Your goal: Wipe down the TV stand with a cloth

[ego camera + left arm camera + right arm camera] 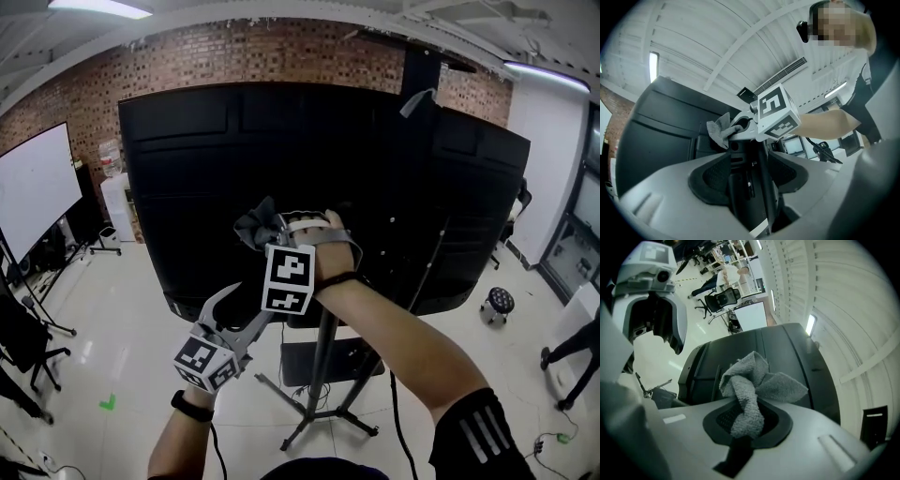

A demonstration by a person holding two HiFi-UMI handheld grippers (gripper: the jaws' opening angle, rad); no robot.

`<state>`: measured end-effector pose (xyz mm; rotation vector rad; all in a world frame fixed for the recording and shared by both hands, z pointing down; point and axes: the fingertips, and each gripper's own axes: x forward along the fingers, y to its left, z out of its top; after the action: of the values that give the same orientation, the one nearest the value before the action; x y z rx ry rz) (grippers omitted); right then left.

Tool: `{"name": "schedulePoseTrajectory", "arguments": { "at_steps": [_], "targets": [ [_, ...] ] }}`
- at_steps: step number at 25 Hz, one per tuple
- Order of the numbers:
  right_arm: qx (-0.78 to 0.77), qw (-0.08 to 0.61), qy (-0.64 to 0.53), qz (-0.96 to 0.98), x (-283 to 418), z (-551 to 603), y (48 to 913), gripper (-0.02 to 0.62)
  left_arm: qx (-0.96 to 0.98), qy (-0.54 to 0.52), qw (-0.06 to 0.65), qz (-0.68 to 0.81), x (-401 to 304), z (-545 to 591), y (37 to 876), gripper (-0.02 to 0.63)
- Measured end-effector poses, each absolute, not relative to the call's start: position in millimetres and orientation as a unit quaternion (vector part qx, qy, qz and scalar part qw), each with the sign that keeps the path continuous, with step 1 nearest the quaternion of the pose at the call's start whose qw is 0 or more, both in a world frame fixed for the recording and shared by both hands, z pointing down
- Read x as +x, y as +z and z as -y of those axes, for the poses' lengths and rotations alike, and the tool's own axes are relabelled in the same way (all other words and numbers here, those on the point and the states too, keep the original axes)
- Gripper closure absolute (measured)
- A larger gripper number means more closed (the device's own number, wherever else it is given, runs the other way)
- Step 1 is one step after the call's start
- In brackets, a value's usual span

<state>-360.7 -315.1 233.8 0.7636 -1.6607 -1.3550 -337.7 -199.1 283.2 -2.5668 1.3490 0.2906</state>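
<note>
TV stand: thin dark pole on splayed legs on the pale floor, carrying a big black screen seen from its back panel. Brick wall behind, whiteboard far left, small stool off to the right

Right gripper is raised in front of the panel's lower middle, just above the pole top, marker cube facing the head camera. In its own view the right gripper has its jaws clamped together on a grey cloth; the twisted part sits between the pads and the loose end fans out above them toward the panel. From the head view the cloth is bunched up against the panel; actual contact not clear

Left gripper sits lower, left of the pole, angled up and right. In its own view the left gripper has jaws apart, nothing clamped; the pole shows in the gap beyond them, touching or not can't tell
</note>
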Motion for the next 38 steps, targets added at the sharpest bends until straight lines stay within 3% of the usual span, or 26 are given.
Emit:
{"name": "schedulePoseTrajectory", "arguments": {
  "at_steps": [11, 18, 22, 30, 38],
  "targets": [
    [0.329, 0.493, -0.571, 0.568, -307.1, 323.1, 228.6, 0.566, -0.892, 0.103, 0.112, -0.425, -302.6, 205.4, 282.3, 0.334],
    [0.294, 0.398, -0.515, 0.7, -334.2, 277.0, 231.6, 0.566, -0.885, 0.1, 0.108, -0.442, -321.2, 200.2, 290.6, 0.333],
    [0.261, 0.381, -0.503, 0.73, -365.5, 266.6, 250.7, 0.566, -0.873, 0.099, 0.098, -0.468, -345.7, 199.1, 300.0, 0.333],
    [0.243, 0.416, -0.537, 0.693, -413.9, 285.8, 283.4, 0.566, -0.862, 0.09, 0.088, -0.491, -369.6, 190.7, 311.9, 0.333],
    [0.246, 0.464, -0.535, 0.662, -391.7, 306.2, 301.2, 0.566, -0.863, 0.089, 0.08, -0.49, -372.1, 195.9, 316.5, 0.334]
  ]
}}
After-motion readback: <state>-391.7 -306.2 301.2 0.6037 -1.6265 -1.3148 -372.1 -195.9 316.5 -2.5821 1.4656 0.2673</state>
